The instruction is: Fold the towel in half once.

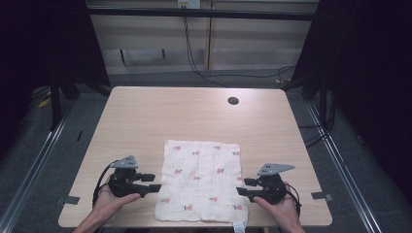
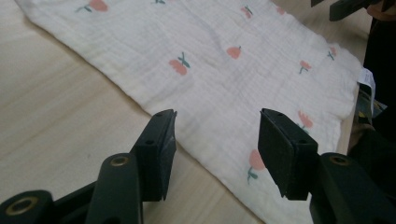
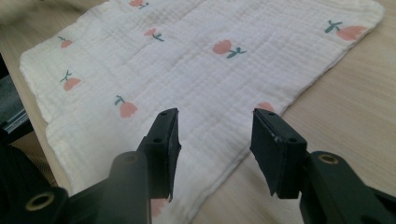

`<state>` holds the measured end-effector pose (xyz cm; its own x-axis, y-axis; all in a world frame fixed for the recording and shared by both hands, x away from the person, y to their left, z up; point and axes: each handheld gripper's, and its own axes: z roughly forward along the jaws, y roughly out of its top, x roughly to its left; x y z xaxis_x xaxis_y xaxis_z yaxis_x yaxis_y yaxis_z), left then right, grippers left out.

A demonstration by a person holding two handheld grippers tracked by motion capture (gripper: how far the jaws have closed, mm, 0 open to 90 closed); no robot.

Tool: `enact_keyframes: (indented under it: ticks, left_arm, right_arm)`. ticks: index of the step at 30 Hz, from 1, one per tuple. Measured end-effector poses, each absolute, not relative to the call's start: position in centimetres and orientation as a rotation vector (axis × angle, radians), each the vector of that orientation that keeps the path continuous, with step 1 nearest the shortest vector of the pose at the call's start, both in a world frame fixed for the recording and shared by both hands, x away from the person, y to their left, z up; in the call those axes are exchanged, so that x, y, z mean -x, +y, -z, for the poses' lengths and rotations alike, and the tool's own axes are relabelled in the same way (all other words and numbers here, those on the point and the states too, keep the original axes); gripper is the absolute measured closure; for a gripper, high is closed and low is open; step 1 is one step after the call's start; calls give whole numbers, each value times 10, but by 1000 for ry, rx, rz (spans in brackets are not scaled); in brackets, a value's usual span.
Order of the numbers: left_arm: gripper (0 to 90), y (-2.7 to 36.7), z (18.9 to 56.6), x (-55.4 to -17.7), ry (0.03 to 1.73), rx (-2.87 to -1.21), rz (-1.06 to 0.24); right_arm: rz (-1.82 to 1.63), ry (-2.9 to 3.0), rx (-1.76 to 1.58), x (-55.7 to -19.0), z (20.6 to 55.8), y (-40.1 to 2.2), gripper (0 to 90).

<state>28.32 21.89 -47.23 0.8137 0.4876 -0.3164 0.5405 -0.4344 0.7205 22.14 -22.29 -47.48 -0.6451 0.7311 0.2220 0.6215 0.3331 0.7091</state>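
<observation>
Cloth (image 1: 201,180), white, flower print, flat on table (image 1: 145,116) near edge. Left gripper (image 1: 156,183) and right gripper (image 1: 241,187) flank cloth, jaws parted, holding nothing. Likely soft, light, limp; pinch side edges.

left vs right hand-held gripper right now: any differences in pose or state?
The left hand-held gripper sits at the cloth's left edge, jaws pointing right; the right hand-held gripper sits at its right edge, jaws pointing left. In the high view the left one's grey plate looks more upright, the right one's grey plate flatter. Shared: both are open, held low over a cloth edge, gripping nothing.
</observation>
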Motion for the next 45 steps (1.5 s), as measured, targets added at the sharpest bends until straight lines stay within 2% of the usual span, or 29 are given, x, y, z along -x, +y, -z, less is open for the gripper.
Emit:
enact_keyframes:
  ticks: [3, 8, 10, 12, 23, 29, 36, 43, 45]
  left_arm:
    - [463, 213, 468, -291, 762, -2091, 69]
    - [510, 205, 466, -308, 760, -2097, 47]
    - [584, 200, 465, -317, 740, -2104, 23]
    - [599, 197, 464, -325, 761, -2089, 27]
    - [585, 189, 451, -358, 812, -2021, -37]
    - [600, 186, 451, -362, 789, -2054, -63]
    - [601, 197, 456, -373, 823, -1994, -80]
    - [610, 202, 461, -382, 854, -2017, -91]
    - [612, 196, 460, -384, 818, -2055, -94]
  right_arm:
    - [-1222, 2433, -1250, -225, 470, -229, 519]
    - [-1232, 2414, -1261, -238, 464, -230, 500]
    - [-1226, 2416, -1254, -246, 461, -228, 500]
    - [-1254, 2401, -1239, -259, 456, -228, 499]
    - [-1287, 2361, -1248, -296, 446, -222, 529]
    - [-1241, 2375, -1237, -313, 449, -222, 538]
    - [-1217, 2333, -1281, -336, 448, -231, 552]
    - [-1167, 2361, -1308, -362, 467, -232, 592]
    - [-1157, 2359, -1320, -367, 473, -231, 602]
